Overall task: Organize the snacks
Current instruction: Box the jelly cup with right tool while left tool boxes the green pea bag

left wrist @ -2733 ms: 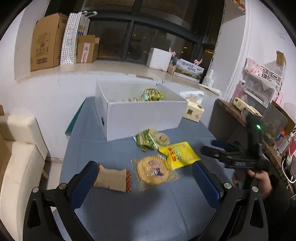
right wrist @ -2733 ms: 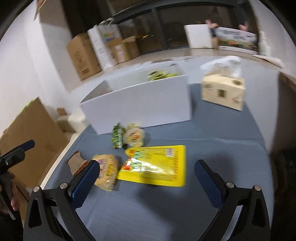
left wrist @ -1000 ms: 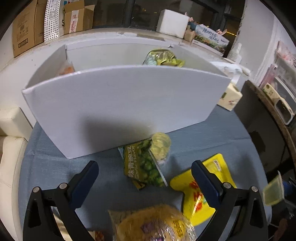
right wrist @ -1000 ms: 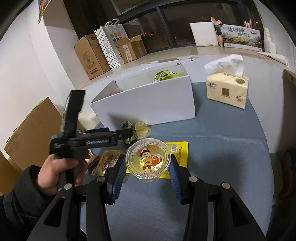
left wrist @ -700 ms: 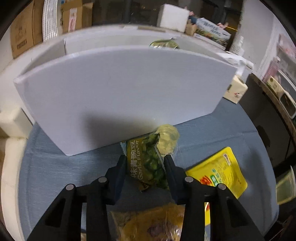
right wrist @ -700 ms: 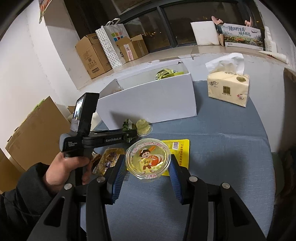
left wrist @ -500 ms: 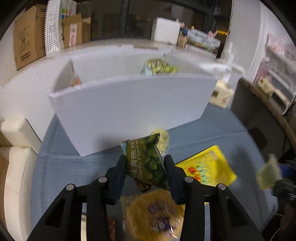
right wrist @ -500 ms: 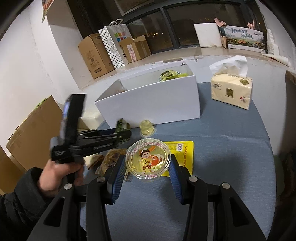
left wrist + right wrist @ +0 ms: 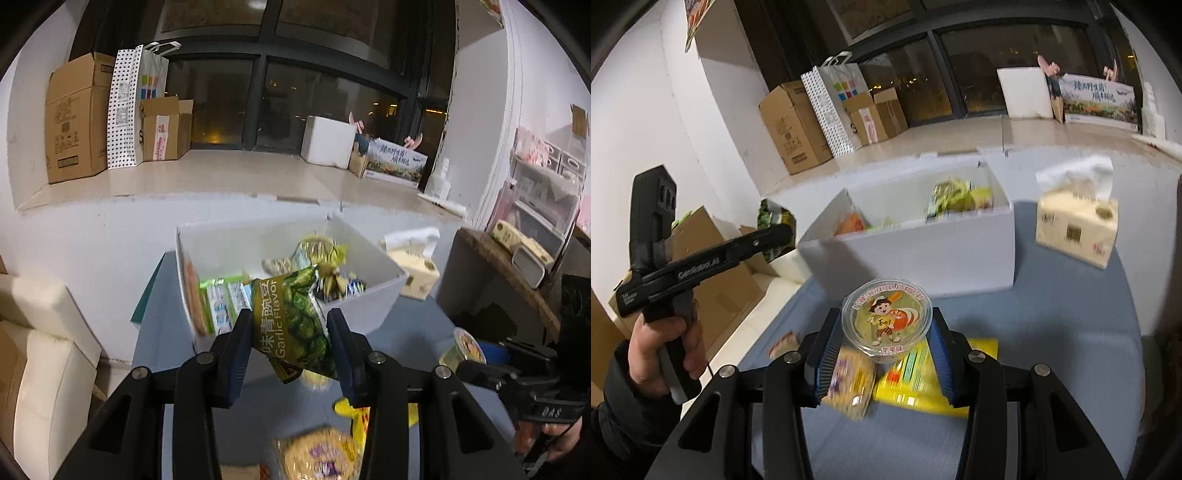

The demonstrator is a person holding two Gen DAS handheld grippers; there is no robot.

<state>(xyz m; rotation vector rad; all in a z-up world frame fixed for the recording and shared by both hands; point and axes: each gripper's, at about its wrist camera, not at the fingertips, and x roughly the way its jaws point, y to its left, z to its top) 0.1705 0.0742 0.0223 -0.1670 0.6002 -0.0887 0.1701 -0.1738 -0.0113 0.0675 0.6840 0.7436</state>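
- The left gripper (image 9: 290,350) has just closed its jaws, and both pads now press on a green pea packet (image 9: 291,325), held clear of the blue-grey table (image 9: 417,328) in front of the box.
- The right gripper (image 9: 882,350) is clamped narrowly around a clear jelly cup (image 9: 886,319) with a cartoon lid, held above the table.
- Below, on the table, lie a round biscuit pack (image 9: 849,384) and a yellow pouch (image 9: 923,384) just beside it.
- Farther off stands the white box (image 9: 923,254), with several snack packets inside.
- A tissue box (image 9: 1076,225) sits right of the white box.
- Cardboard cartons (image 9: 74,118) line the far sill.
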